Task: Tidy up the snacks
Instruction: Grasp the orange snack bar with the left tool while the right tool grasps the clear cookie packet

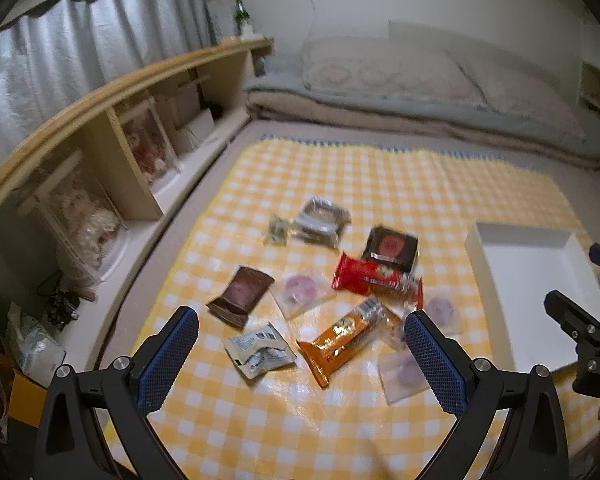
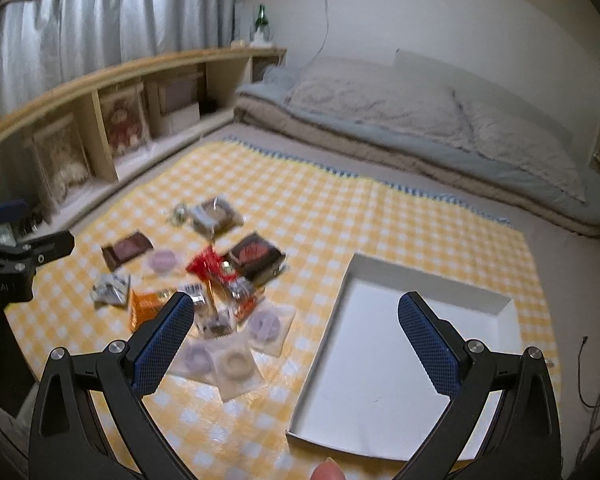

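Plainly, both tools gape wide with nothing in them: the left tool (image 1: 301, 326) hovers over the scattered snacks (image 1: 340, 280) on the checked mat (image 1: 340, 176), while only the right tool (image 2: 292, 312) looks straight into the bare white tray (image 2: 380, 360) beside them.

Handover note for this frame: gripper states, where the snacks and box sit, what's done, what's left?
Left gripper: open, empty, hovering over the snack pile.
Right gripper: open, empty, above the near edge of the white box.
Snacks lie loose on the yellow checked mat, all left of the box: orange packet, red packet, brown packet, black-and-red packet, silver-white packet, several clear-wrapped round ones.
Done: nothing visibly; the box looks empty.
Left: presumably moving every snack into the box.
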`<state>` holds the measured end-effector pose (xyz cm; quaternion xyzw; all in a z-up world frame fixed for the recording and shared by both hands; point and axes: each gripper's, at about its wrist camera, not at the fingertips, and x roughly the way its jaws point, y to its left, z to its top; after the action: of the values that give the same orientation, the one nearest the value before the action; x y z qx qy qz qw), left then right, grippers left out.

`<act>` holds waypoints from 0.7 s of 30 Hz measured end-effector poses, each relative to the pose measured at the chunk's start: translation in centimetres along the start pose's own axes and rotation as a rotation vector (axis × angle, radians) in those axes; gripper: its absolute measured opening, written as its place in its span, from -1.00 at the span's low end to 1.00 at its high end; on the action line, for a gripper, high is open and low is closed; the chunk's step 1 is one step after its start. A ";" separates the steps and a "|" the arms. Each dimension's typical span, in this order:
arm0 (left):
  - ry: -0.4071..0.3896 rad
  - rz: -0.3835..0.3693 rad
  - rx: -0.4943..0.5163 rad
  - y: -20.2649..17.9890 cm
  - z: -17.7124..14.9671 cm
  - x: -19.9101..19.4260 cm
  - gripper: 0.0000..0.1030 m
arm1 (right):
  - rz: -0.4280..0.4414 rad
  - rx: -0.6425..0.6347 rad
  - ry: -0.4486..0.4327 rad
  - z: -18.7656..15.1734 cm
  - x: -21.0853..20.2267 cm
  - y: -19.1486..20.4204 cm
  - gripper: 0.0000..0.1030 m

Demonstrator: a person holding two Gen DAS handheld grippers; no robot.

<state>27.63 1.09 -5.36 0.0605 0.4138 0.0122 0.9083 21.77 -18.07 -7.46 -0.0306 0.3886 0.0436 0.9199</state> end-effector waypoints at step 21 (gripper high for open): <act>0.331 -0.062 0.151 -2.5 0.6 18.4 1.00 | 0.208 -0.233 0.371 -4.9 11.7 4.4 1.00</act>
<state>40.10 -0.13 -19.14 0.1126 0.5590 -0.0372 0.8206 25.96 -13.45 -19.42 -0.1040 0.5443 0.1763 0.8136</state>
